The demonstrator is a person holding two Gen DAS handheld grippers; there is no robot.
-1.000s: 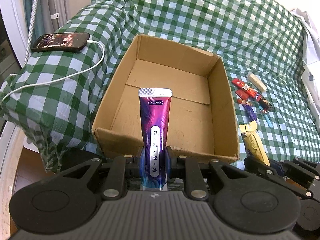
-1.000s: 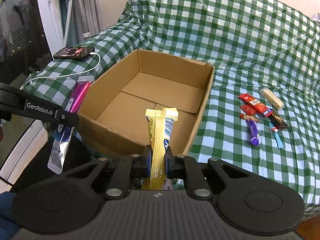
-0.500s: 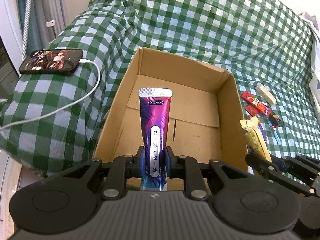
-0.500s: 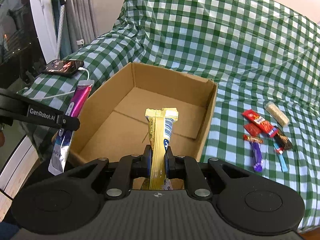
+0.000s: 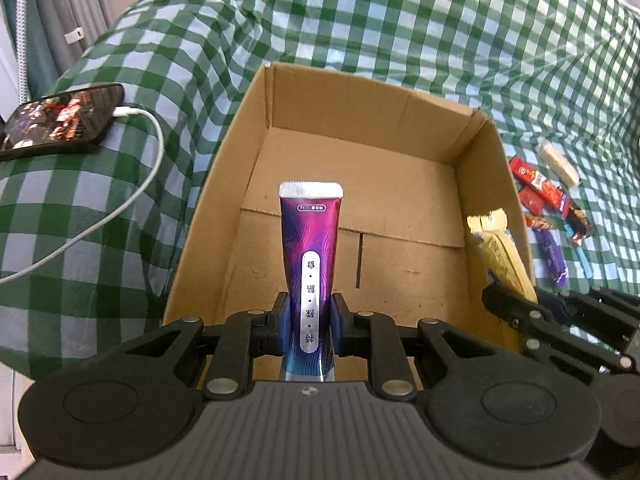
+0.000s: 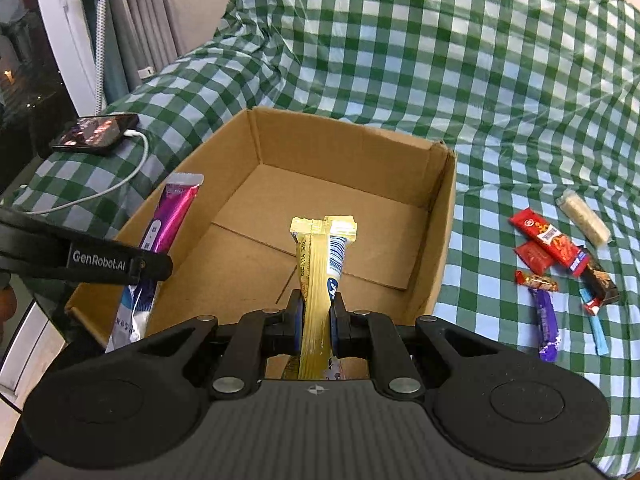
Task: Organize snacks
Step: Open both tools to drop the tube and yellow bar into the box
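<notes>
An open, empty cardboard box point(image 5: 424, 184) point(image 6: 444, 216) lies on the green checked cloth. My left gripper point(image 5: 307, 322) is shut on a purple snack pouch point(image 5: 310, 248), held upright over the box's near edge; the pouch also shows in the right wrist view point(image 6: 168, 232). My right gripper point(image 6: 316, 320) is shut on a yellow snack packet point(image 6: 320, 264), held over the box's near right part; the packet also shows in the left wrist view point(image 5: 500, 256). Several small snacks point(image 6: 560, 264) point(image 5: 548, 208) lie on the cloth right of the box.
A phone point(image 5: 60, 120) point(image 6: 96, 132) on a white charging cable point(image 5: 120, 208) lies on the cloth left of the box. Curtains and a window frame point(image 6: 80, 40) stand at the far left. The checked cloth point(image 6: 440, 60) rises behind the box.
Both grippers have moved forward and up over the box with their snacks still held. The box interior now lies right under both packets.
</notes>
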